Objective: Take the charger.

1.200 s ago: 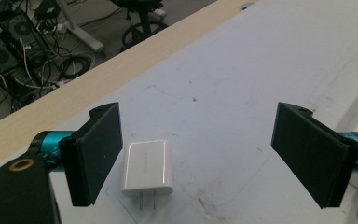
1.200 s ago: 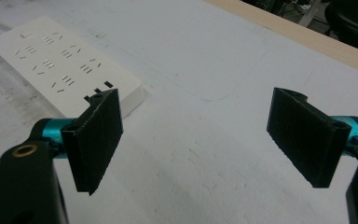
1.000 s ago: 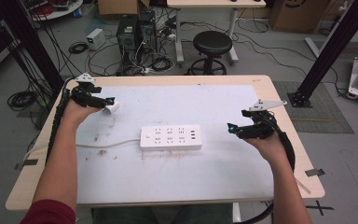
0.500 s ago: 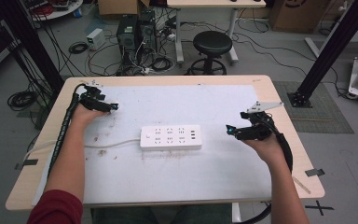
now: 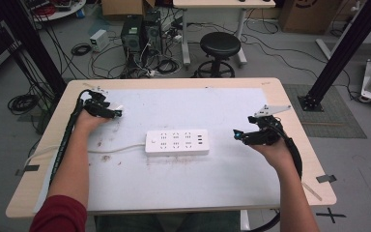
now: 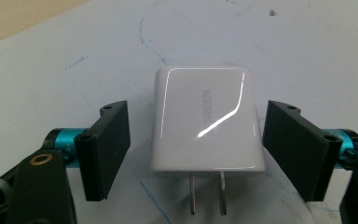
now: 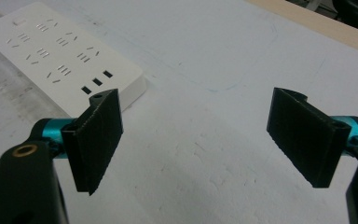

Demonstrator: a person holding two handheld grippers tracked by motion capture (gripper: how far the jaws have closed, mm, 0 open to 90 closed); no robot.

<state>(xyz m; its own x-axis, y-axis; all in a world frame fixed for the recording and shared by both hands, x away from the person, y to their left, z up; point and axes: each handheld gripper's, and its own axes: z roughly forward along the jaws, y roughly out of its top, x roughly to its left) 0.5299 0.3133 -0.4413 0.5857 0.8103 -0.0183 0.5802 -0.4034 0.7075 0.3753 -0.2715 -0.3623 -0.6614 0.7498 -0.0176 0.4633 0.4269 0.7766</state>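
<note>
Two tongs are out over the worktop (image 5: 183,193) as seen from the high view: the left tongs (image 5: 116,112) at the far left corner with a small white charger (image 5: 119,108) at its tips, the right tongs (image 5: 237,135) well off to the other side, and a white power strip (image 5: 177,142) lying between them, nearer the right one, its cord running off toward the left arm.

Along the left gripper view, the left tongs (image 6: 196,149) stands wide, a black jaw on each flank of the charger (image 6: 207,123), neither touching it. The charger lies flat on the white sheet, its two prongs pointing back toward the camera.

Along the right gripper view, the right tongs (image 7: 198,140) gapes open and empty, the power strip (image 7: 60,56) lying ahead and to its left.

I'd judge this the pick-up step: the left jaws need to close squarely on the charger's smooth sides, then turn the prongs toward a socket.
</note>
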